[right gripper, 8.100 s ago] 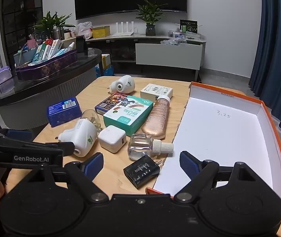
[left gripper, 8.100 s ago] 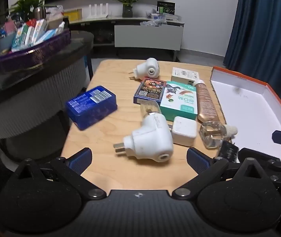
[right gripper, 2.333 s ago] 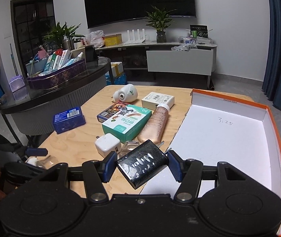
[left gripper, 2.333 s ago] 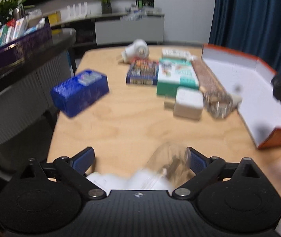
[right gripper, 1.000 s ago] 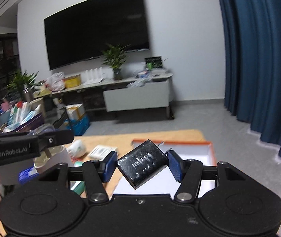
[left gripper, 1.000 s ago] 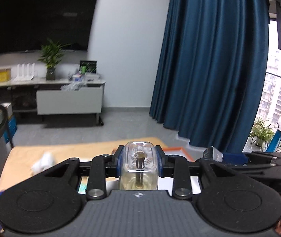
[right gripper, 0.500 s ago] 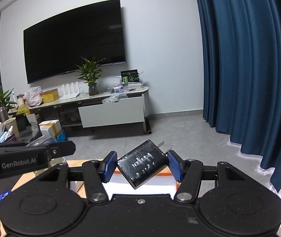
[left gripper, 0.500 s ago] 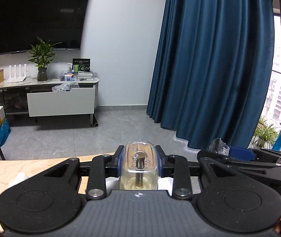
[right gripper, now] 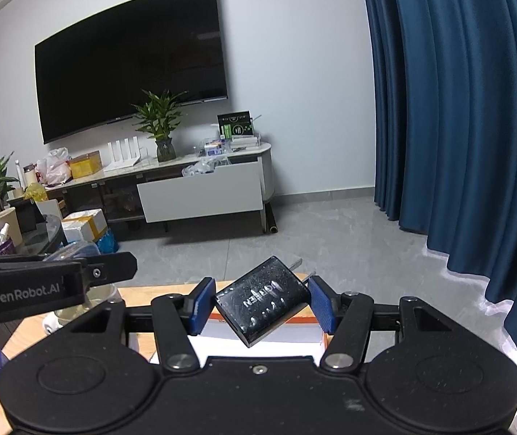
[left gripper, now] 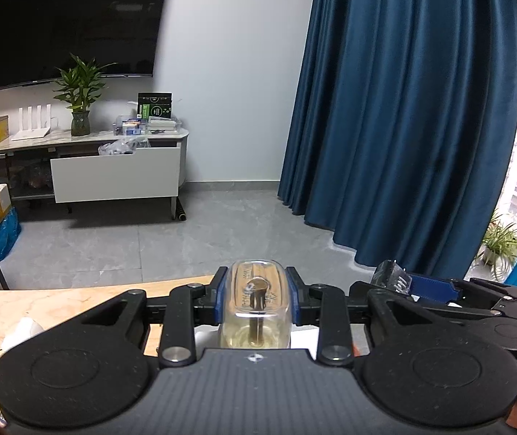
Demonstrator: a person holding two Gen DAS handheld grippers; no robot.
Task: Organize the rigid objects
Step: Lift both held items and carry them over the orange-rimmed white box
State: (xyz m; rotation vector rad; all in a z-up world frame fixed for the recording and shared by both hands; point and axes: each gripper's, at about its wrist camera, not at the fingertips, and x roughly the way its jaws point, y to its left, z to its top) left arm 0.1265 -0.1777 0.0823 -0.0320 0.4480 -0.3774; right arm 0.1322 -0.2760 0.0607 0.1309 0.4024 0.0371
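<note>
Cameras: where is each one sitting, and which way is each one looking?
Left wrist: sits on the left gripper, looks over the clear bottle it grips toward the blue curtain.
Right wrist: sits on the right gripper, looks over the black charger it grips toward the TV.
Shared: TV, curtain, potted plant, each other's gripper.
</note>
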